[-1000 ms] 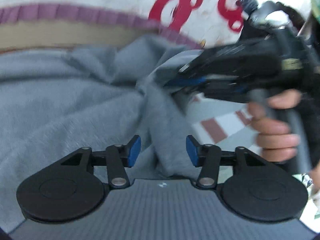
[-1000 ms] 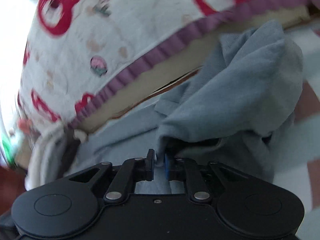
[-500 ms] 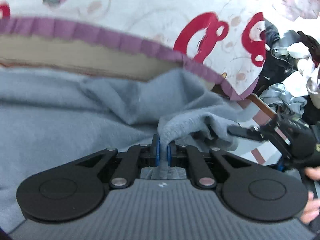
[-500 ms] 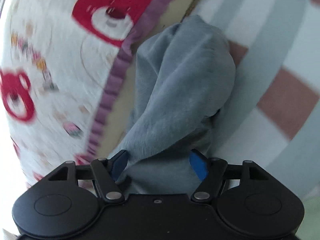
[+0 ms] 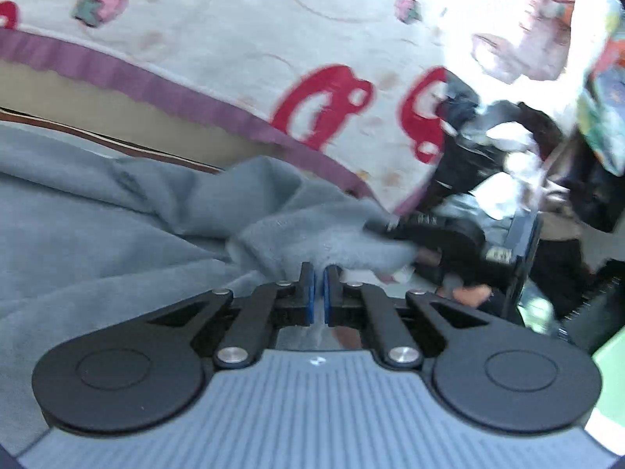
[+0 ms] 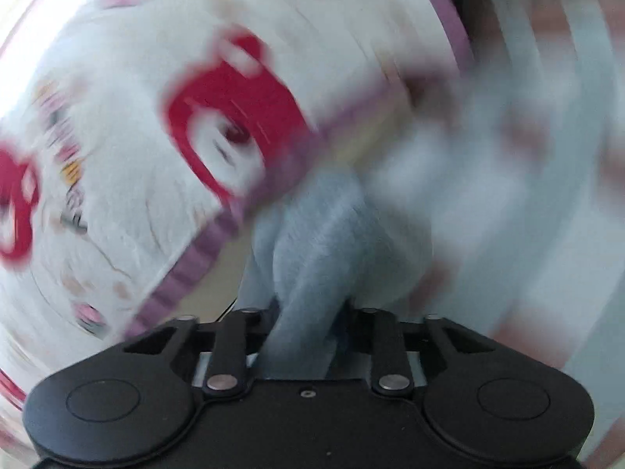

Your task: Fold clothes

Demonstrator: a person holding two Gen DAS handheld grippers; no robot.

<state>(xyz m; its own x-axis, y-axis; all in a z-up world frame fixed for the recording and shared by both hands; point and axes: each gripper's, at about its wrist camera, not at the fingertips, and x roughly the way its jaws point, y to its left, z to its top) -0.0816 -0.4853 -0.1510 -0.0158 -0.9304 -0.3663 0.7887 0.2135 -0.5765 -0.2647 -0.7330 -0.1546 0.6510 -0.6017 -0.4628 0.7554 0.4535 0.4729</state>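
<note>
Garment: grey fleece garment (image 5: 117,234), crumpled, spread across the left and centre of my left wrist view, with one fold raised toward the fingers.
Left gripper (image 5: 318,293): my jaws are together, blue pads nearly meeting, pinching a thin edge of the garment at the fold.
Right gripper (image 6: 308,336): my jaws are closing on a thick bunched roll of the garment (image 6: 316,258), which fills the gap between them; the pads themselves are hidden by cloth.
Right gripper, seen from the left camera (image 5: 429,234): a black body at the fold's right end, blurred; fingers of a hand (image 5: 470,293) show below it.
Backdrop: white blanket (image 5: 234,39) with red bear prints and a purple border, behind the garment.
Surface: striped sheet (image 6: 547,195), pale with reddish blocks, heavily blurred.
Clutter: dark and white items (image 5: 508,148) at right, unclear.
</note>
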